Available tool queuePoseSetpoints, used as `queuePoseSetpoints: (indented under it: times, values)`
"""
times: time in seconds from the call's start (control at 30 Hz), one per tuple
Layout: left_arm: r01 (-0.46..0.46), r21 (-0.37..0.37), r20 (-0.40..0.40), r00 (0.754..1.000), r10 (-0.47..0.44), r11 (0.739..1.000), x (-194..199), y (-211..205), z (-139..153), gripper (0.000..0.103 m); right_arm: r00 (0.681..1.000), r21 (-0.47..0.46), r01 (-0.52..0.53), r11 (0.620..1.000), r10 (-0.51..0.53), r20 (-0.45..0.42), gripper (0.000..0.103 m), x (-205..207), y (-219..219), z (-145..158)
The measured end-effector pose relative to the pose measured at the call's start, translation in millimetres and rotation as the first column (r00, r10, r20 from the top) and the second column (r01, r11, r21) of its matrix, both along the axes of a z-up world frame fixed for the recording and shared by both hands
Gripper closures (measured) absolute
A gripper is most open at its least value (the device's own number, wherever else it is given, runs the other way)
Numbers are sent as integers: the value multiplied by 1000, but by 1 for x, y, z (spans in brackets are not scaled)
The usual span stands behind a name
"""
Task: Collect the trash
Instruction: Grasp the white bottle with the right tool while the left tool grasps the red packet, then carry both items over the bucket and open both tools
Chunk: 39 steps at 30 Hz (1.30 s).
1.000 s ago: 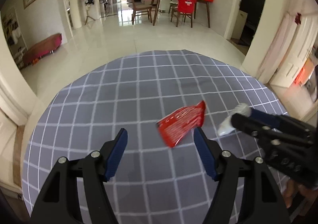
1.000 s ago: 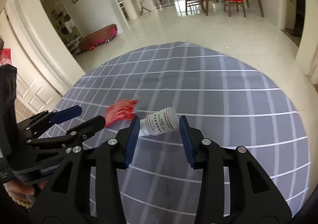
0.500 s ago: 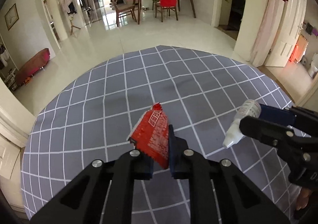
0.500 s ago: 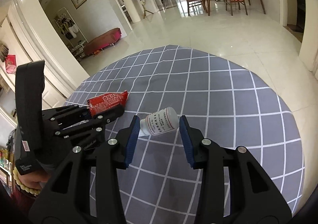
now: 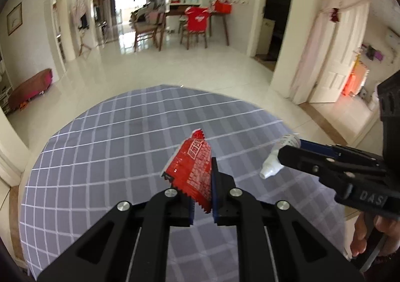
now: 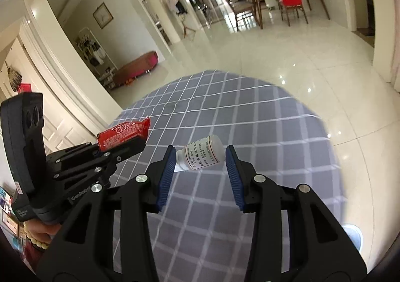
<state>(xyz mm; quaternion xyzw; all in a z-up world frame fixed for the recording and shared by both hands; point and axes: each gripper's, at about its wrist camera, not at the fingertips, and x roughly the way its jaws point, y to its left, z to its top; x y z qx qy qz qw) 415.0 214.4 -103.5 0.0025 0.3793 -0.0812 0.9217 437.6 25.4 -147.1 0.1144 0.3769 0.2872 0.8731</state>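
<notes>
A red snack wrapper stands clamped between the pads of my left gripper, which is shut on it and holds it above the round table with the grey checked cloth. My right gripper is shut on a small white labelled bottle, which lies crosswise between its blue pads, cap to the left. In the left wrist view the bottle and right gripper hang at the right. In the right wrist view the wrapper and left gripper sit at the left.
The cloth's edge drops to a glossy white tiled floor. A low pink bench stands by the left wall, a dining table with chairs and a red shirt far back. A hand grips the right tool. A pale blue object shows beyond the table's right edge.
My left gripper closed on the red wrapper and lifted it off the cloth. Both grippers rose and drew back with their loads, so the table now looks farther away.
</notes>
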Motion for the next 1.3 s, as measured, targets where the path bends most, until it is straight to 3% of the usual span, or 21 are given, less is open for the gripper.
queuePoseSetpoints:
  times: [0.33,0.47,0.63,0.67,0.73,0.9,1.3]
  values:
    - [220,9,36,975,-220,976,-60,-140,11,93,978,-7,186,983,-184,94,63,-96,-146,23]
    - [303,3,19,953,-303,953,-73,-199,2,93,954,-23,285,958,-282,101,63,-125,-204,16]
    - [387,11,-17,922,-387,922,-83,-265,-17,93,929,4,367,930,-367,50,61,-142,-261,-7]
    - [399,20,-26,917,-399,917,-84,-276,-22,93,925,11,379,926,-379,32,60,-143,-270,-14]
    - [420,19,-51,907,-419,907,-84,-294,-32,93,914,19,406,914,-407,2,33,-144,-283,-28]
    - [455,11,-118,885,-451,890,-82,-328,-61,93,876,11,481,877,-480,-43,32,-147,-312,-56]
    - [499,1,-180,853,-491,867,-88,-370,-86,93,823,-52,568,822,-566,42,32,-173,-338,-59]
